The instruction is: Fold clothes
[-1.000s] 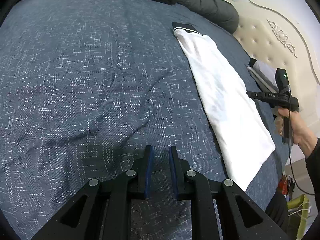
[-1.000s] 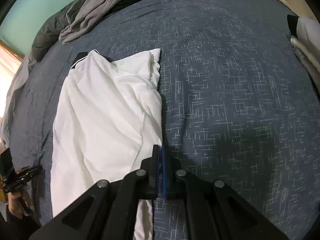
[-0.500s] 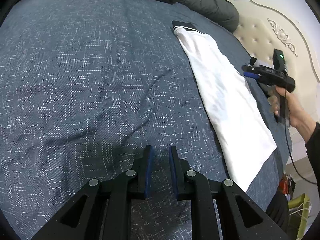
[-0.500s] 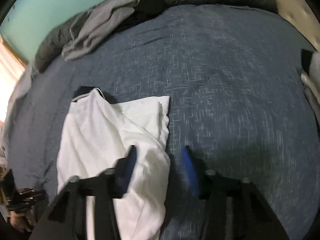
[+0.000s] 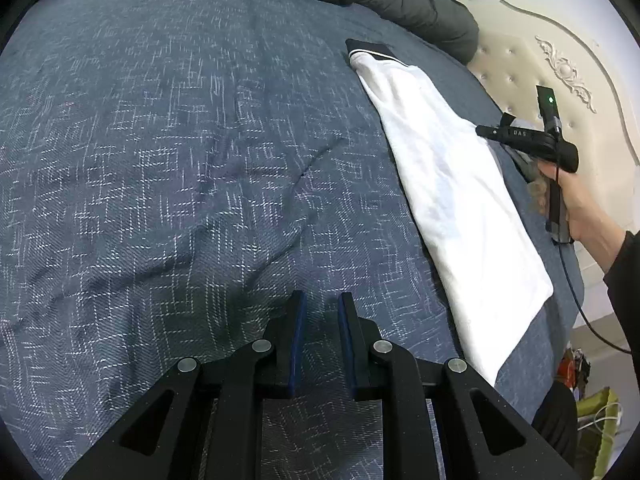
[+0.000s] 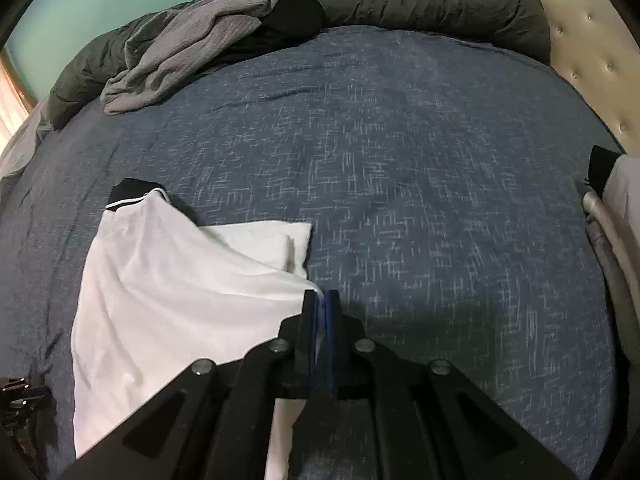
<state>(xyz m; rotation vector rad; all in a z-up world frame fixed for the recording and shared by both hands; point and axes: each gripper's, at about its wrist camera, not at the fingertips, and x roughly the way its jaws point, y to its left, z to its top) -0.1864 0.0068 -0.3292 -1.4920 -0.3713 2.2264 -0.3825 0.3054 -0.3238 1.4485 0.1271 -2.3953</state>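
Note:
A white garment (image 5: 452, 184) with a black, white-striped band (image 5: 368, 47) at its far end lies folded lengthwise on the blue bedspread (image 5: 160, 160). My left gripper (image 5: 320, 304) hovers over bare bedspread to the garment's left, open by a narrow gap and holding nothing. A hand holds my right gripper (image 5: 486, 131) over the garment's far edge. In the right wrist view, my right gripper (image 6: 320, 300) is shut on the right edge of the white garment (image 6: 168, 288), and a bit of white cloth shows between the pads. The band (image 6: 130, 190) lies at the far left.
A crumpled grey garment (image 6: 192, 52) and a dark rolled duvet (image 6: 420, 0) lie along the far side of the bed. A cream tufted headboard (image 5: 560, 80) stands to the right. Stacked clothes (image 6: 616, 208) sit at the right edge. Wide bare bedspread spreads between.
The right gripper was shut a second ago, opened beside the garment's edge, and is now shut on that edge. The left gripper has stayed in place.

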